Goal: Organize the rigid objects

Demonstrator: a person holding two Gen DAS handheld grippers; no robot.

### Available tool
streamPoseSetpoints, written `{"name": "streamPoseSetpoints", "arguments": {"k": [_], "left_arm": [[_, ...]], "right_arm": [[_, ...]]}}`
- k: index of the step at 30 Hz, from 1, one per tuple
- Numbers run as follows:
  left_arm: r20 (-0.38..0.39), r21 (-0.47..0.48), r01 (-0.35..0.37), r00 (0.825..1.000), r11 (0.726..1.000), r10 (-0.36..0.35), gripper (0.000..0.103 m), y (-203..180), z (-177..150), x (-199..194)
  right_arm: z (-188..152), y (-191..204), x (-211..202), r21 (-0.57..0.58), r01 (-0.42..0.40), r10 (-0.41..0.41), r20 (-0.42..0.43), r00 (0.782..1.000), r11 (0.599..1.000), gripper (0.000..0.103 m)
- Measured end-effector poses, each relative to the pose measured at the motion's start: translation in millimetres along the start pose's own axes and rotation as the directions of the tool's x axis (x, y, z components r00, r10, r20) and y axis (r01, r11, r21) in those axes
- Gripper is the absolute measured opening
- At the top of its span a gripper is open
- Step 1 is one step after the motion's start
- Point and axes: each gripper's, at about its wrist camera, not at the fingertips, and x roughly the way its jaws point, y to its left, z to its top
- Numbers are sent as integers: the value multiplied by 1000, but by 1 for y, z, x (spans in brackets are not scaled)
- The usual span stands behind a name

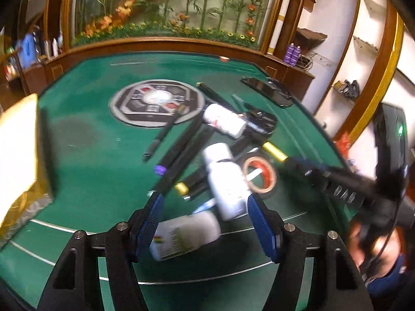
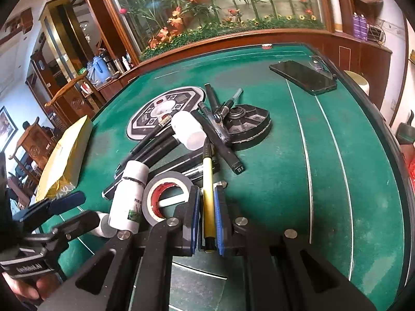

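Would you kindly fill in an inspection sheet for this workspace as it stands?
Surface: green felt table with white lines.
Job's things: white bottles, black markers, a gold pen and a tape roll lie heaped together.
Clutter: black phone near the far edge; yellow bag at the left; round centre panel.
Grippers: left hand-held gripper open above a lying bottle; right hand-held gripper shut on the gold pen.
Cables: nothing seen on the table.
Surroundings: glass case of artificial flowers, wooden furniture.
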Motion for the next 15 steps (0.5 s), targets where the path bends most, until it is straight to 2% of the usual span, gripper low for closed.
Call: {"name": "streamPoseSetpoints", "arguments": {"k": [1, 4, 8, 9, 15], "left_arm": [[-19, 8, 8, 1000, 1000, -8, 71, -4, 3, 5], [-63, 49, -39, 997, 998, 42, 70, -16, 9, 19], [-132, 53, -21, 991, 998, 27, 52, -22, 13, 40], [-136, 54, -14, 990, 998, 22, 48, -24, 13, 43], [-135, 63, -10, 991, 998, 19, 38, -26, 15, 45]], "right_arm": [[-1, 1, 2, -2, -7, 7, -13, 1000, 1000, 10], [-2, -1, 3, 5, -19, 19, -29, 999, 1000, 10], [-4, -3, 7, 20, -37, 38, -59, 998, 999, 10], [-5, -3, 8, 22, -40, 41, -67, 997, 999, 10], [-5, -5, 10, 27, -24, 26, -81, 996, 999, 13]]}}
